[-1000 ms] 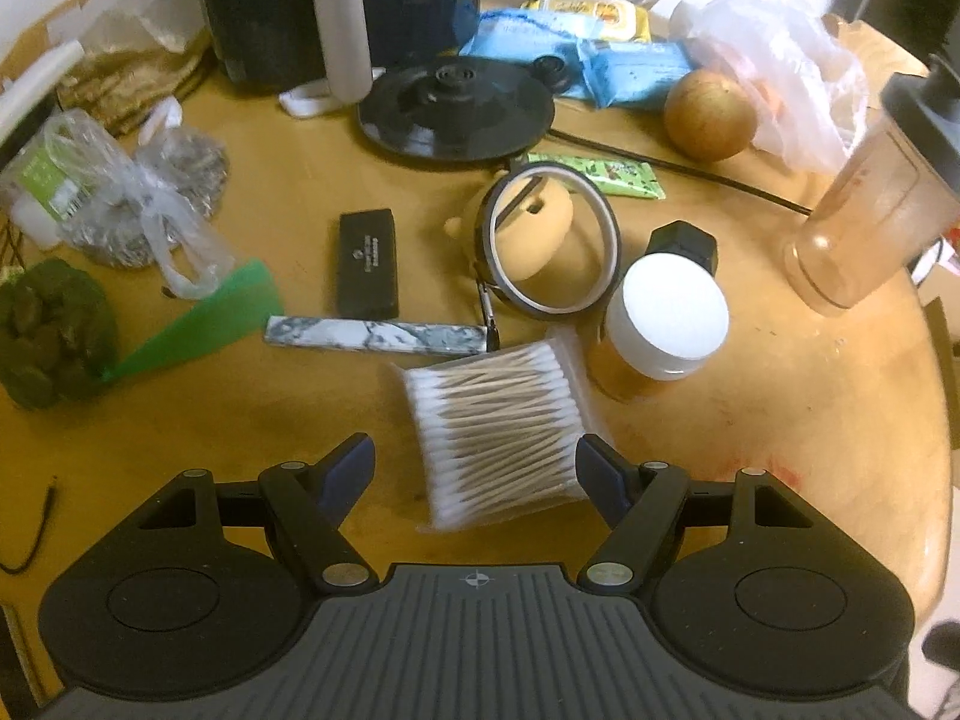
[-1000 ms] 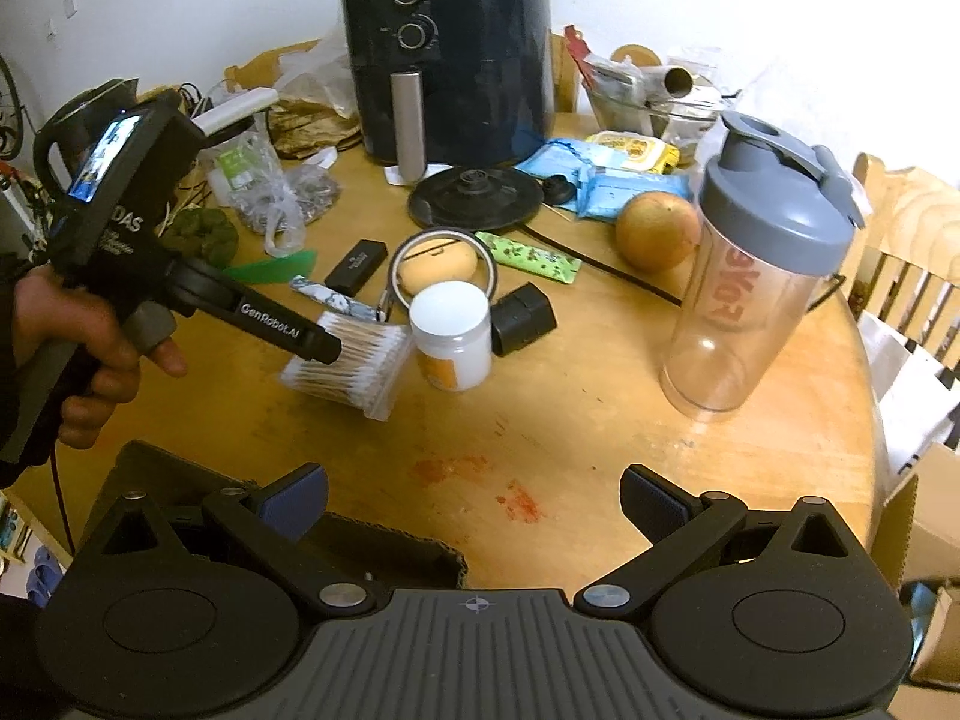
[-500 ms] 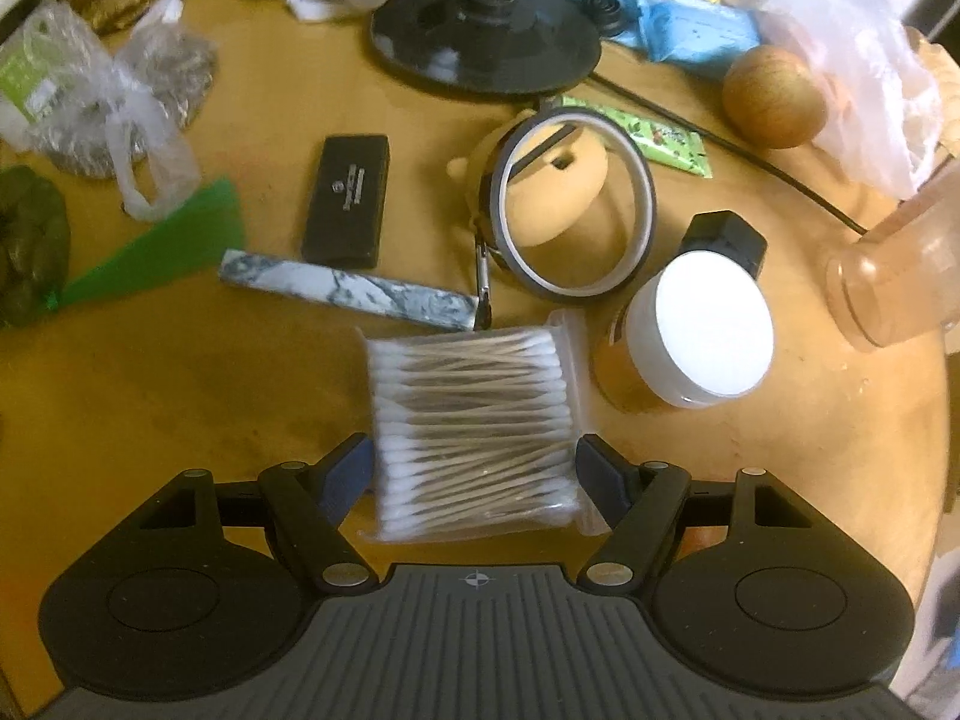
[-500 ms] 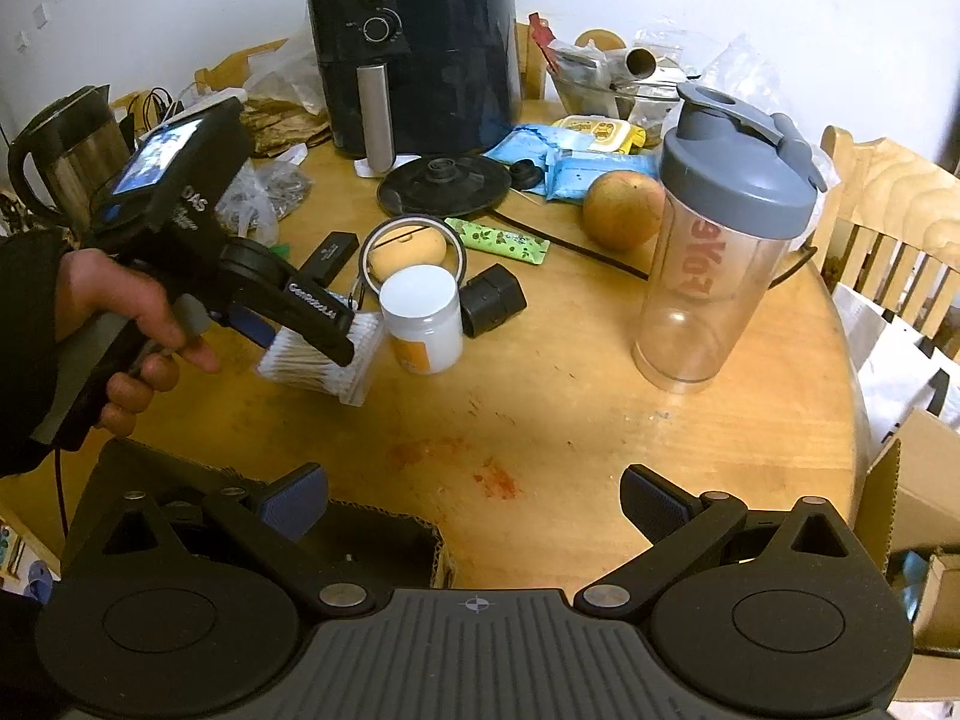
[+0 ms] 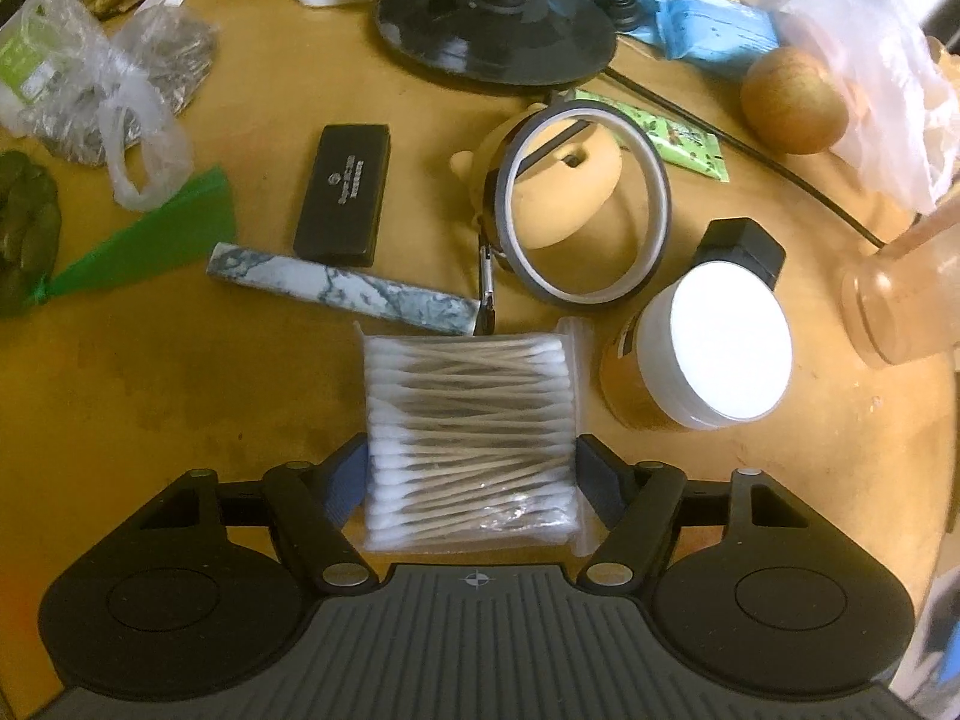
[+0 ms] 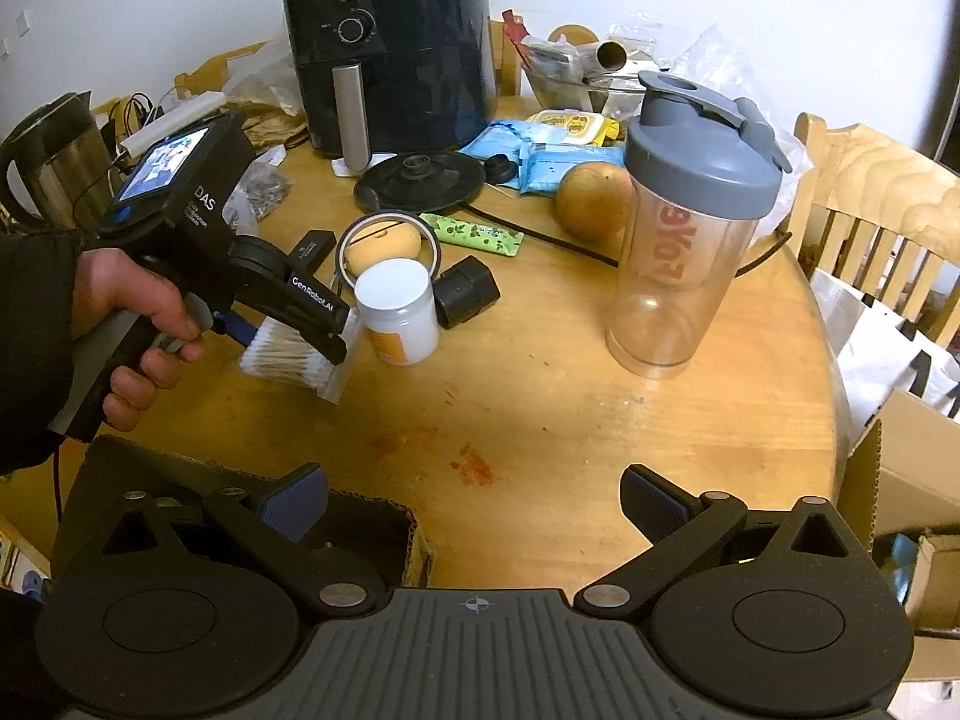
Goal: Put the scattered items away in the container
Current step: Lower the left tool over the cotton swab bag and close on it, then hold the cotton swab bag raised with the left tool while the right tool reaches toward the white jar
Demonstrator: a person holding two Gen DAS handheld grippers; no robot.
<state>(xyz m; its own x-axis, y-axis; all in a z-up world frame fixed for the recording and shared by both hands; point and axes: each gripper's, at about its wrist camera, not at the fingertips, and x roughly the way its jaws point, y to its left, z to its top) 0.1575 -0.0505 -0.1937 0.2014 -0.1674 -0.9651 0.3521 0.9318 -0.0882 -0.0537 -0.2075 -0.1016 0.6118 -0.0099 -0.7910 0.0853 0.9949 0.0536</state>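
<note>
between closing left jaws, cotton swab pack (image 5: pixel 471 438); bare table (image 6: pixel 570 408) beside.

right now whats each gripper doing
left gripper: fingers closing around the cotton swab pack, not clearly gripping yet
right gripper: open, holding nothing

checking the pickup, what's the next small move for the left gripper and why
Probably finish closing. The left gripper already straddles the cotton swab pack, its jaws closing with the pack between them, pads seemingly just short of its sides. The right gripper hangs open over the table's near edge.
</note>
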